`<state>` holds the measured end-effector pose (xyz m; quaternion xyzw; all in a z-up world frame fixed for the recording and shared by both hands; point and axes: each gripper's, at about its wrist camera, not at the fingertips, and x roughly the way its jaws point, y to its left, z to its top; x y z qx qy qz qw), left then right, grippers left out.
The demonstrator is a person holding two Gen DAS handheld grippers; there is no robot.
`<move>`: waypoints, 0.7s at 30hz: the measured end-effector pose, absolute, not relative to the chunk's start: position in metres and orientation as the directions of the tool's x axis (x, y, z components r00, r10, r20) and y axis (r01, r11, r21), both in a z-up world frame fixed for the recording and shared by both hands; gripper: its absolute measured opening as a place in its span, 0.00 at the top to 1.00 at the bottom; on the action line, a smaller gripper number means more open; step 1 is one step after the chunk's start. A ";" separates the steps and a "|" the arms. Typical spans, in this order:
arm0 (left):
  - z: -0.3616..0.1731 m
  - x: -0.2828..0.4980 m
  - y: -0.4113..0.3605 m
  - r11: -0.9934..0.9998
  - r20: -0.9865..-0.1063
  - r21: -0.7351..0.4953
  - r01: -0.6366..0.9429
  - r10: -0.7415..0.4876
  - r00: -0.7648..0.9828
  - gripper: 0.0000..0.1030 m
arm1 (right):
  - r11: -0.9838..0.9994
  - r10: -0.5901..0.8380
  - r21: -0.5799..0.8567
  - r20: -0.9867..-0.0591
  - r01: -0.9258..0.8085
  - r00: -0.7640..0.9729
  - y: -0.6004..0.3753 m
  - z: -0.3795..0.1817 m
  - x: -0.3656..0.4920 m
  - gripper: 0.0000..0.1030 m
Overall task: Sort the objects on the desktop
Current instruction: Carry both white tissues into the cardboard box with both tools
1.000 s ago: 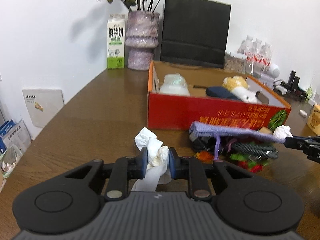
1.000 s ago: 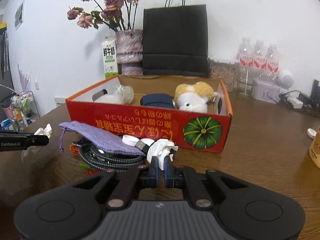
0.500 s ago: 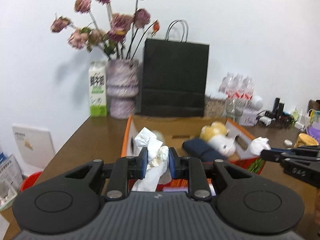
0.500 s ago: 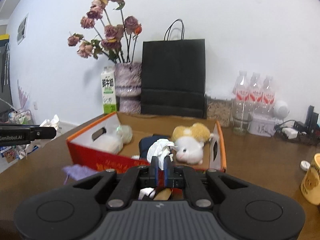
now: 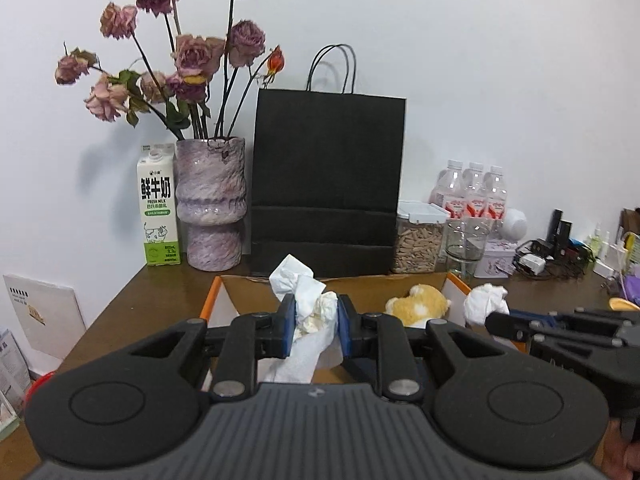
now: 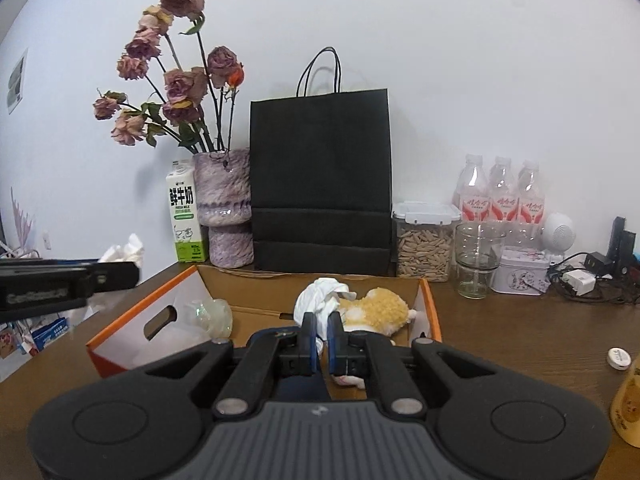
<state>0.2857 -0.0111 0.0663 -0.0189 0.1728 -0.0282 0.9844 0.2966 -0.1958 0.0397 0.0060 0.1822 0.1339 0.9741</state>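
In the left wrist view my left gripper (image 5: pixel 316 320) is shut on a crumpled white tissue (image 5: pixel 296 276), held in the air over the near left part of the orange cardboard box (image 5: pixel 210 300). My right gripper (image 6: pixel 323 332) is shut on a second crumpled tissue (image 6: pixel 322 294), above the box's middle. Inside the box (image 6: pixel 136 312) lie a yellow plush toy (image 6: pixel 376 308), a clear plastic wad (image 6: pixel 208 314) and a dark blue item (image 6: pixel 296 390). Each gripper shows in the other's view: the right one (image 5: pixel 494 322) with its tissue (image 5: pixel 486 304), the left one (image 6: pixel 134 274) with its own (image 6: pixel 124 250).
Behind the box stand a black paper bag (image 5: pixel 328 184), a purple vase of dried roses (image 5: pixel 210 208) and a milk carton (image 5: pixel 158 216). To the right are a seed jar (image 6: pixel 424 240), a glass (image 6: pixel 476 260), water bottles (image 6: pixel 500 196), a tin, cables and a yellow mug (image 6: pixel 628 404).
Both grippers have risen from table level with their tissues and moved over the box. The purple pouch and cable pile in front of the box have dropped out of view.
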 end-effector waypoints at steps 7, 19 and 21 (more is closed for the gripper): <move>0.042 0.319 -0.015 0.998 -0.411 -0.050 0.032 -0.050 0.910 0.79 | 0.971 0.236 0.054 -0.388 -0.234 0.891 -0.199 0.021 0.312 0.96; 0.011 0.331 -0.021 0.998 -0.508 -0.010 0.060 -0.057 0.859 0.79 | 0.974 0.214 0.029 -0.431 -0.224 0.877 -0.196 -0.002 0.318 0.96; 0.009 0.332 -0.021 0.998 -0.514 -0.009 0.061 -0.057 0.856 0.79 | 0.974 0.214 0.028 -0.430 -0.224 0.877 -0.196 -0.002 0.318 0.96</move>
